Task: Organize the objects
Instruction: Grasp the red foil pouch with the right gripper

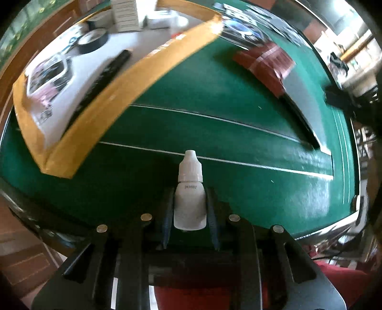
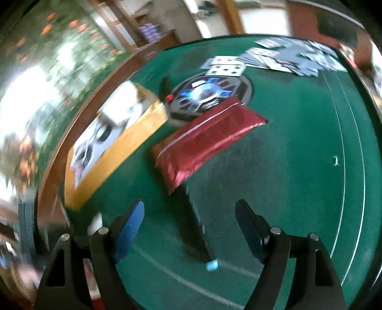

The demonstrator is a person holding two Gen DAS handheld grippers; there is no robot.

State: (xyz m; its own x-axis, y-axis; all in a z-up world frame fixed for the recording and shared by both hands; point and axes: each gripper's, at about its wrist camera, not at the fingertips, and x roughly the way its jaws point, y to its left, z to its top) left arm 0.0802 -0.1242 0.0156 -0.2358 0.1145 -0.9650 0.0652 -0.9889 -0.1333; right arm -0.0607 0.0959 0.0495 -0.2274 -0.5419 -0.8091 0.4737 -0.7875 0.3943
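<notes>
A small white dropper bottle [image 1: 189, 205] stands cap-forward between the fingers of my left gripper [image 1: 190, 190], which is shut on its body just above the green felt table [image 1: 214, 133]. A yellow cardboard box [image 1: 133, 78] lies ahead to the left, holding a black tape roll [image 1: 92, 40], a black pen [image 1: 107, 71] and a white carton [image 1: 126, 14]. My right gripper [image 2: 190, 204] is open over the felt. A long black bar [image 2: 195, 221] with a light blue end runs between its fingers without touching them. A shiny red pouch [image 2: 205, 138] lies just beyond.
A round black and blue disc device [image 2: 210, 95] sits behind the red pouch [image 1: 265, 64]. Several playing cards [image 2: 286, 59] are spread at the table's far side. The yellow box [image 2: 114, 152] is to the left in the right wrist view. The table's wooden rim [image 2: 55, 171] curves on the left.
</notes>
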